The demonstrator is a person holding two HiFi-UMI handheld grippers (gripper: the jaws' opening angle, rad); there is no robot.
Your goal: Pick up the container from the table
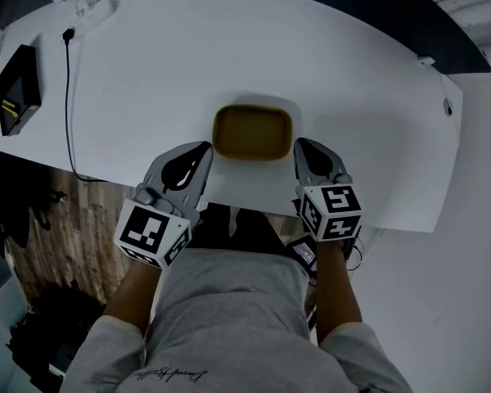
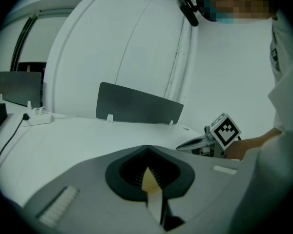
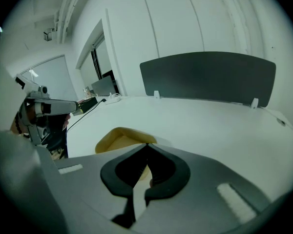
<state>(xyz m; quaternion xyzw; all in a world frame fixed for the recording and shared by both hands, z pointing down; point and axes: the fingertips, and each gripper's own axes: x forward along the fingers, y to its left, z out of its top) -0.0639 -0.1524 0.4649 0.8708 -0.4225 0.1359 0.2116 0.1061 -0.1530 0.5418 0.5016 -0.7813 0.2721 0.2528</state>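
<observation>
A shallow tan container (image 1: pixel 252 132) with rounded corners sits on the white table (image 1: pixel 368 97), close to its front edge. My left gripper (image 1: pixel 208 147) is shut, with its tip against the container's left side. My right gripper (image 1: pixel 298 143) is also shut, its tip against the right side. In the left gripper view the shut jaws (image 2: pixel 146 148) hide nearly all of the container; only a tan sliver (image 2: pixel 149 182) shows through their window. In the right gripper view the container (image 3: pixel 115 139) lies just past the shut jaws (image 3: pixel 146 145), to the left.
A black device (image 1: pixel 18 88) lies at the table's far left, with a black cable (image 1: pixel 67 97) and a power strip (image 1: pixel 90 6) near it. A dark partition panel (image 3: pixel 207 77) stands along the far edge. The table's front edge (image 1: pixel 254 207) runs just behind the grippers.
</observation>
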